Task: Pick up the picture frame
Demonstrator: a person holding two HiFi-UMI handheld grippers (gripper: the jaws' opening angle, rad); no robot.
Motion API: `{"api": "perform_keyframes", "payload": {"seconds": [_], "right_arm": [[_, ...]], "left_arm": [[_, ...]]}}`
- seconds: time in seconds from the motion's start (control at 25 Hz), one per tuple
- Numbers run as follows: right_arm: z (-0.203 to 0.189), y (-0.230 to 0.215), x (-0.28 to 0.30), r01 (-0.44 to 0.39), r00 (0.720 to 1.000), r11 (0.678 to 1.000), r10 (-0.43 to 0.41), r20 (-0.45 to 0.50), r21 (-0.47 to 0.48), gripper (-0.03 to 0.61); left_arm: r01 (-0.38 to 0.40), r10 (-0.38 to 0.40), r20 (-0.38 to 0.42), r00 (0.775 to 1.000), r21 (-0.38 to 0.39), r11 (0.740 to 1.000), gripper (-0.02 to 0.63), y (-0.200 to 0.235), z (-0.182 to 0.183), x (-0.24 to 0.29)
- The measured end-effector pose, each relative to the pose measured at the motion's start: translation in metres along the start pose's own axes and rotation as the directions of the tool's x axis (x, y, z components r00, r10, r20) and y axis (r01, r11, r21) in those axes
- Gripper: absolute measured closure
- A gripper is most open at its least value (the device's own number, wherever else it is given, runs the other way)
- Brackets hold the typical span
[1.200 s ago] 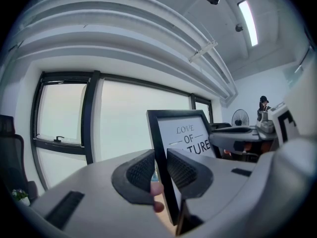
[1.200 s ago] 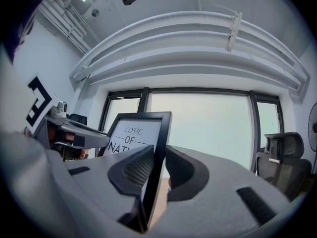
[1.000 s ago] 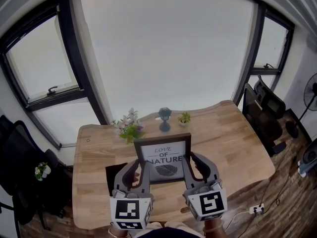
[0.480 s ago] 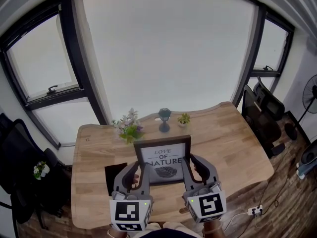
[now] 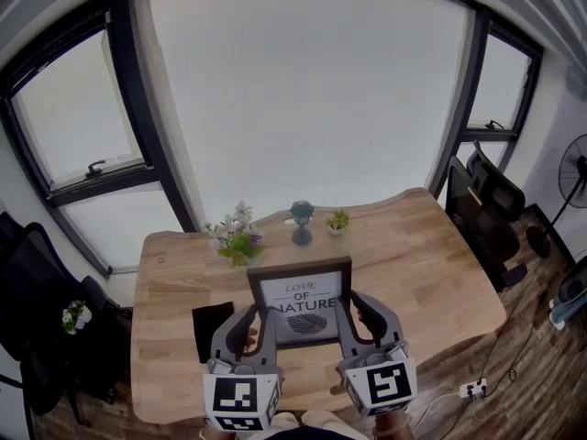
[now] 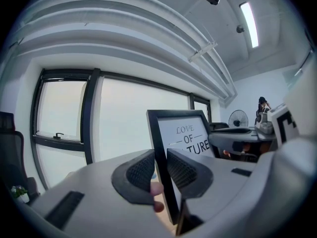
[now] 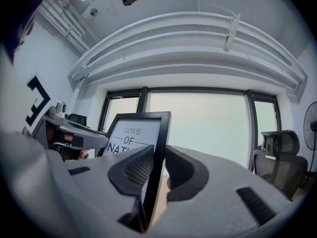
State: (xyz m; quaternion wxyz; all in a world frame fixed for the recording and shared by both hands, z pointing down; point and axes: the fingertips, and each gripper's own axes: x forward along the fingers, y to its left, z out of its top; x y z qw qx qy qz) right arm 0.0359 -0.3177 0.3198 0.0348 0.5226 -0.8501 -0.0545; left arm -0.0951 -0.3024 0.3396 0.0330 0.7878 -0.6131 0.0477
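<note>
Picture frame (image 5: pixel 301 301) stands upright at lower centre of the head view. Left gripper (image 5: pixel 260 319) is clamped on its left edge, right gripper (image 5: pixel 353 306) on its right edge. Behind it on the table (image 5: pixel 431 264) are flowers (image 5: pixel 237 238), a blue ornament (image 5: pixel 302 220) and a small plant (image 5: pixel 338 220). A black pad (image 5: pixel 211 324) lies just left. The jaws hide the frame's side edges, and whether its bottom touches the table is unclear. Open tabletop shows at right, with a chair (image 5: pixel 491 204) beyond that edge.
</note>
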Motion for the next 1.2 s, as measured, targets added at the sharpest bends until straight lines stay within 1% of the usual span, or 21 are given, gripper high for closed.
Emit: {"api": "perform_keyframes", "payload": {"seconds": [0.44, 0.72, 0.92, 1.2], "right_arm": [[-0.002, -0.002, -0.006, 0.007, 1.000, 1.000, -0.007, 0.000, 0.015, 0.508], [0.000, 0.000, -0.009, 0.003, 1.000, 1.000, -0.003, -0.002, 0.006, 0.508], [0.000, 0.007, -0.010, -0.027, 0.999, 1.000, 0.027, 0.022, 0.000, 0.508], [0.000, 0.009, -0.008, -0.026, 0.999, 1.000, 0.026, 0.021, 0.004, 0.508]], "left_arm": [[0.006, -0.006, -0.012, 1.000, 0.004, 1.000, 0.541, -0.006, -0.003, -0.004], [0.000, 0.000, -0.004, 1.000, 0.000, 1.000, 0.541, -0.006, 0.000, -0.009], [-0.003, 0.003, 0.001, 1.000, -0.009, 1.000, 0.541, -0.004, -0.001, -0.012], [-0.009, 0.009, 0.007, 1.000, -0.010, 1.000, 0.541, -0.002, 0.000, -0.014]]}}
